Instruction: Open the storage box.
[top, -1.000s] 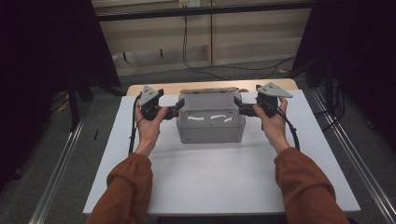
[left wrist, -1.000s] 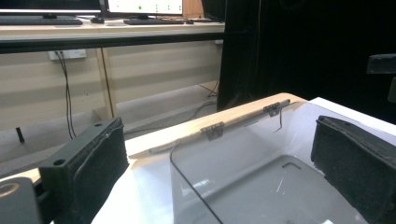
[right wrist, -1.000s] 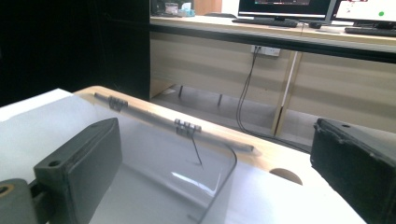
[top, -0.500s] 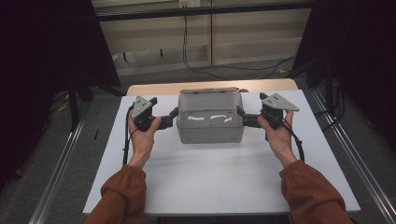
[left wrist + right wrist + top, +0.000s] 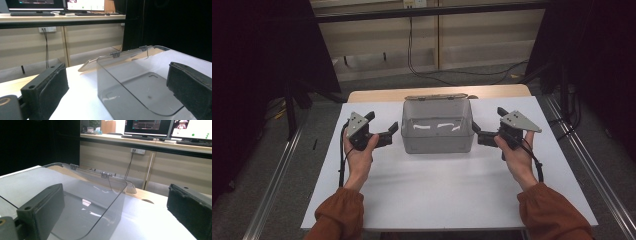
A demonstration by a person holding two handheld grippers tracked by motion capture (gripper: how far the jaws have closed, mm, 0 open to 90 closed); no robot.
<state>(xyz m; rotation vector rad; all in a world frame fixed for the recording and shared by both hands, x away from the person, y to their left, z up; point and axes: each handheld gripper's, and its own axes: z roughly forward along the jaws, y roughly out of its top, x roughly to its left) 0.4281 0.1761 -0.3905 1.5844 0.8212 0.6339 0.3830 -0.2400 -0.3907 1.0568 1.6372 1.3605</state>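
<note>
Left jaws: stood wide apart, nothing between them, aimed past the near corner of the box (image 5: 140, 85).
Right jaws: likewise spread and empty, framing the box's other end in the right gripper view.
Left gripper (image 5: 388, 135): held level just beside the box's left wall, not touching it.
Right gripper (image 5: 478, 137): held level close against the right wall; contact could not be told.
Box: clear plastic, open on top, nothing inside, sat at the middle back of the white table (image 5: 437, 195), its hinged lid (image 5: 435, 96) folded back flat behind it.
Hands: left hand (image 5: 359, 155) and right hand (image 5: 517, 150) gripped the handles, one either side.
Step in hand: judged as flanking the box, no grasp made.
Next move: probably called for closing in on a side wall or reaching back for the lid, with the jaws set squarely over a thin edge before pinching.
</note>
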